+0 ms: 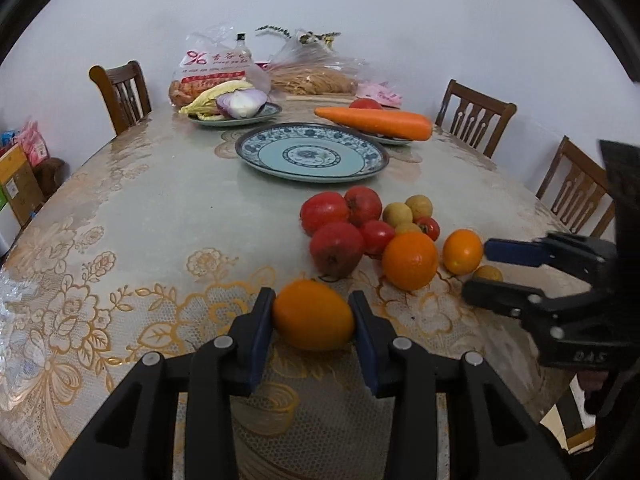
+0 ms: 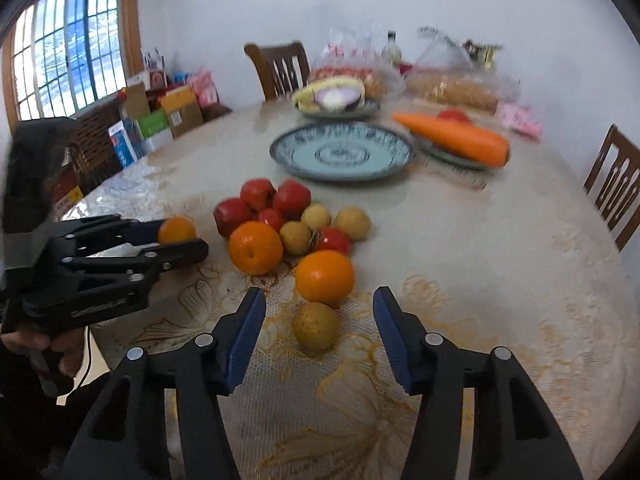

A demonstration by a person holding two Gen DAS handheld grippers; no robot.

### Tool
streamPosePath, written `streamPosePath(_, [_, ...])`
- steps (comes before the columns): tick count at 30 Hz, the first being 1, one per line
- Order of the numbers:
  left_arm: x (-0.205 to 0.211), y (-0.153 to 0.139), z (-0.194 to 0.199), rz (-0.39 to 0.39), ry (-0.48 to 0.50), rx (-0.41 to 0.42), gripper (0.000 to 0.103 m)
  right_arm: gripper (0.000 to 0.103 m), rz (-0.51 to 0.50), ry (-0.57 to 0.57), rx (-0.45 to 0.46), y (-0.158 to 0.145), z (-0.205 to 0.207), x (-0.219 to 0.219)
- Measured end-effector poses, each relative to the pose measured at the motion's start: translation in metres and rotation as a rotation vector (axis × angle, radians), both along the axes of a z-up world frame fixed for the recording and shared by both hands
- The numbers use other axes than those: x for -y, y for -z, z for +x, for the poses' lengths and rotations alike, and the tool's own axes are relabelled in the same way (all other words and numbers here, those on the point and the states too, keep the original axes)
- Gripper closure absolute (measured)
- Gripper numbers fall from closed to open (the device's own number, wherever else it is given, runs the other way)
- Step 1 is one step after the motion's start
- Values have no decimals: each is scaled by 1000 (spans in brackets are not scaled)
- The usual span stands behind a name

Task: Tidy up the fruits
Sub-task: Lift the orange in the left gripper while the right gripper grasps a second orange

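Note:
My left gripper (image 1: 313,304) is shut on an orange (image 1: 313,315) held near the table's near edge; it also shows in the right wrist view (image 2: 188,238) with the orange (image 2: 176,230) between its fingers. My right gripper (image 2: 320,300) is open, its jaws either side of a small yellow-brown fruit (image 2: 316,326) on the table, just before an orange (image 2: 325,276). It shows in the left wrist view (image 1: 476,270) at the right. A pile of red fruits (image 1: 334,220), oranges (image 1: 409,260) and small yellow fruits (image 1: 408,210) lies mid-table. An empty blue patterned plate (image 1: 312,156) stands beyond it.
A plate with a carrot (image 1: 374,122) and a tomato stands at the back right, a plate with onion (image 1: 240,104) and corn at the back left, bags of food behind. Wooden chairs (image 1: 472,116) ring the table. Boxes (image 2: 160,120) stand by the window on the left.

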State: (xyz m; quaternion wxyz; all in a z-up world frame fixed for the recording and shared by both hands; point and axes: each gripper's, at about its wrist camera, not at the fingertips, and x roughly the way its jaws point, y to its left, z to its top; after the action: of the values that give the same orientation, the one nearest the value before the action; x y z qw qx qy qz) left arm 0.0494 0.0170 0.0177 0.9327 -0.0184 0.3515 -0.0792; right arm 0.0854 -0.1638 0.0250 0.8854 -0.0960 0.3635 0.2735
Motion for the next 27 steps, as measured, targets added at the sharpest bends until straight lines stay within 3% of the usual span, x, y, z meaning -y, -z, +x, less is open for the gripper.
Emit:
streamPosePath(5, [-1,1,-4,24,37,14,64,46,-52,-24,-37,1,11,-8])
streamPosePath(9, [2,2,-7,51,41,26,64,46,-114,-9,0,0,19,-14])
streamPosePath(14, [0,3,-7,44,52,34,64,48,-83,-39,-31,2,27,-16])
streamPosePath(16, [-1,3,-8,37,56,37,64,66,-67,-61,-36,1,26,-16])
streamPosePath(17, [-1,3,-9,33,58,37,64,68,-62,-61,-42,0,25,-16])
streamPosePath(27, [-1,-3,-8,28,94,3,64,68,-29,-82,-6,-6,20,-17])
